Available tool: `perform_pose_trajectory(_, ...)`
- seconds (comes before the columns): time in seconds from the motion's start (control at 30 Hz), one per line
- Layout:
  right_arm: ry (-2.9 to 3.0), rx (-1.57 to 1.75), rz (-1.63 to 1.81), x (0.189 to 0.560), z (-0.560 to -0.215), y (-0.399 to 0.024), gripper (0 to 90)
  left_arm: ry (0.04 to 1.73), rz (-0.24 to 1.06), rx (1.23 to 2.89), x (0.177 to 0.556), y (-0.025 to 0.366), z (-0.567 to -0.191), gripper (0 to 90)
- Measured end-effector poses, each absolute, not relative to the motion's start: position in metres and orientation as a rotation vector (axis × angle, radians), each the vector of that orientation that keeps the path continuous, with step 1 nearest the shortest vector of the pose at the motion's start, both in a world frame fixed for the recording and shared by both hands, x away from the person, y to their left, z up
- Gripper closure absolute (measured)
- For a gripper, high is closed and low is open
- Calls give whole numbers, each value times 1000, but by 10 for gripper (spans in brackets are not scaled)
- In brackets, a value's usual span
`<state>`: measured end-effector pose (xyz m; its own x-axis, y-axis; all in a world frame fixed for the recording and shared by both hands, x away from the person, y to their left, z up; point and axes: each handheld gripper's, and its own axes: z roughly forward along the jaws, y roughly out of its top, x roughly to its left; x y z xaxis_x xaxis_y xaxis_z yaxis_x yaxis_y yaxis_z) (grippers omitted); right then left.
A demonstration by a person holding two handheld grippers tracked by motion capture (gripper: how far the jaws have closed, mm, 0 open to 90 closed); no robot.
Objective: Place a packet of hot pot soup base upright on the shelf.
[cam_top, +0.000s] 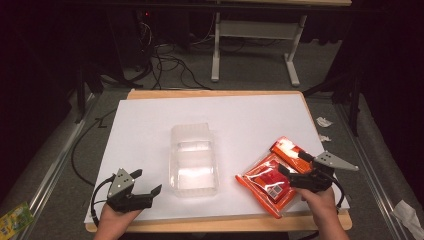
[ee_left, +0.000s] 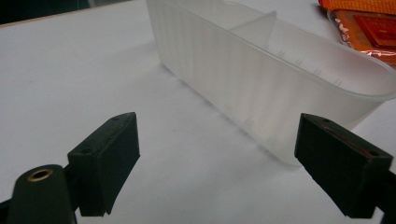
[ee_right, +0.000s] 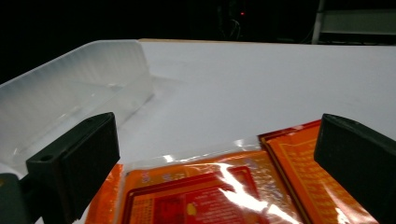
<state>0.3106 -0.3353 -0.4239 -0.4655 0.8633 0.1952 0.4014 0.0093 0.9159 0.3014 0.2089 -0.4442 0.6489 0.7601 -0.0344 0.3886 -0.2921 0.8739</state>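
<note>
A clear plastic tray [cam_top: 194, 157] with a divider stands in the middle of the white table top [cam_top: 150, 125]. Two orange packets lie to its right: a larger one in clear wrap [cam_top: 265, 182] and a smaller one [cam_top: 289, 150] behind it. My right gripper [cam_top: 295, 162] is open just above the packets, its jaws wide over the wrapped packet [ee_right: 205, 196] and the second packet [ee_right: 308, 172]. My left gripper [cam_top: 146, 181] is open near the front left corner, pointing at the tray's side wall [ee_left: 243, 88] with nothing between its jaws.
The white sheet lies on a wooden board [cam_top: 210, 93] whose edge shows at the back. Beyond the table are cables [cam_top: 165, 65] and a white table frame [cam_top: 255, 35] on the floor. Crumpled paper scraps [cam_top: 324, 122] lie right of the table, and a green packet [cam_top: 15, 217] at the lower left.
</note>
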Motion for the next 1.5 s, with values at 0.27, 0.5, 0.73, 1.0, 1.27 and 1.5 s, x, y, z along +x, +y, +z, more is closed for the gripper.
perform_pose_trajectory(0.27, 1798, 1366, 1382, 313, -430, -364, 0, 903, 488, 1911, 301, 209, -444, 145)
perform_pose_trajectory(0.5, 1754, 1478, 1334, 317, -440, -391, 0, 900, 484, 1913, 301, 209, -445, 145)
perform_pose_trajectory(0.73, 1701, 1601, 1294, 316, -450, -417, 6, 896, 484, 1915, 301, 208, -445, 145)
perform_pose_trajectory(1.0, 1652, 1735, 1284, 315, -461, -434, 39, 892, 488, 1917, 302, 208, -446, 146)
perform_pose_trajectory(1.27, 1688, 1914, 1350, 323, -474, -441, 116, 881, 488, 1921, 301, 208, -445, 146)
perform_pose_trajectory(1.5, 1749, 1965, 1434, 326, -478, -439, 339, 878, 489, 1922, 301, 207, -445, 146)
